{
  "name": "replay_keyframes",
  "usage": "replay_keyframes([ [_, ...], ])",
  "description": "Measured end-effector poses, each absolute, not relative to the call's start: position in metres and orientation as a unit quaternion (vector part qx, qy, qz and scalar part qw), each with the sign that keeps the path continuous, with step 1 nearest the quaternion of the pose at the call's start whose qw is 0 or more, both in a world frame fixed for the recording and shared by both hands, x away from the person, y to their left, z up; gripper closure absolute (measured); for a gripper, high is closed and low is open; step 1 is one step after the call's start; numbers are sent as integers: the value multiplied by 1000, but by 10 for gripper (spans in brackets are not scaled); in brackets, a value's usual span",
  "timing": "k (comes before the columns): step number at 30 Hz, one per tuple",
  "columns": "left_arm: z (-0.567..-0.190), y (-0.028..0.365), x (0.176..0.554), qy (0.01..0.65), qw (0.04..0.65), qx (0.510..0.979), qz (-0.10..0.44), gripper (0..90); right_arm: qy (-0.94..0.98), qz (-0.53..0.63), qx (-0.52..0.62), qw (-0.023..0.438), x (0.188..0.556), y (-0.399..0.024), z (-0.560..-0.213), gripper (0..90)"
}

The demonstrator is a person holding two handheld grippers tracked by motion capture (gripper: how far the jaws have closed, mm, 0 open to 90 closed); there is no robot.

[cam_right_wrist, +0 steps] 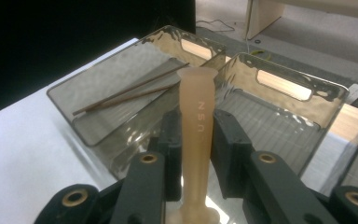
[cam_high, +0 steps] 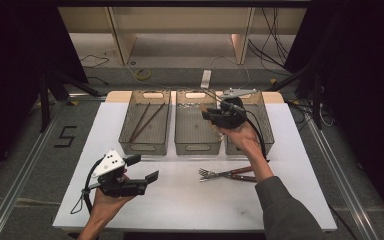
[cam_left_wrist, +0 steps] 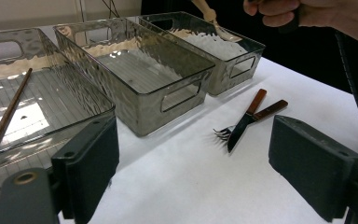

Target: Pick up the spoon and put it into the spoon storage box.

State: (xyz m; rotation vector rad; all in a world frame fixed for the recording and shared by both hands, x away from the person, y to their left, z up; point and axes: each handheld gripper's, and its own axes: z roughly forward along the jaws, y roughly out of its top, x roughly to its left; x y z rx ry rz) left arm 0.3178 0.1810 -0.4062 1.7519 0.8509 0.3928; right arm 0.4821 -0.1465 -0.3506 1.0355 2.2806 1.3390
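Observation:
My right gripper (cam_right_wrist: 196, 128) is shut on the handle of a beige plastic spoon (cam_right_wrist: 196, 105). It hovers over the bins, between the middle bin (cam_high: 196, 148) and the right bin (cam_high: 266, 122), as the right gripper (cam_high: 211, 116) in the high view shows. In the left gripper view the spoon (cam_left_wrist: 213, 21) hangs above the right bin (cam_left_wrist: 242, 70). My left gripper (cam_high: 144, 168) is held low over the table's front left, open, with nothing between its jaws (cam_left_wrist: 193, 163). A brown-handled fork (cam_high: 207, 173) and knife (cam_left_wrist: 244, 122) lie crossed on the white table.
Three smoky clear bins stand in a row at the back. The left bin (cam_high: 145, 146) holds two dark chopsticks (cam_high: 145, 120). The white tabletop (cam_high: 190, 200) has free room at the front. Cables and stands surround the table.

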Motion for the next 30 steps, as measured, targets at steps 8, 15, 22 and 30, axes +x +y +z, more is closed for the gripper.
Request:
replay_keyframes([
  [8, -406, 182, 317, 360, 552, 734, 165, 156, 793, 459, 374, 148, 501, -135, -353, 752],
  [15, -406, 181, 317, 359, 550, 736, 166, 156, 789, 454, 386, 148, 512, -131, -356, 751],
  [22, -405, 183, 317, 358, 552, 734, 168, 156, 785, 449, 402, 146, 524, -128, -361, 751],
  [30, -405, 182, 317, 358, 552, 734, 167, 156, 785, 439, 413, 144, 532, -118, -370, 747],
])
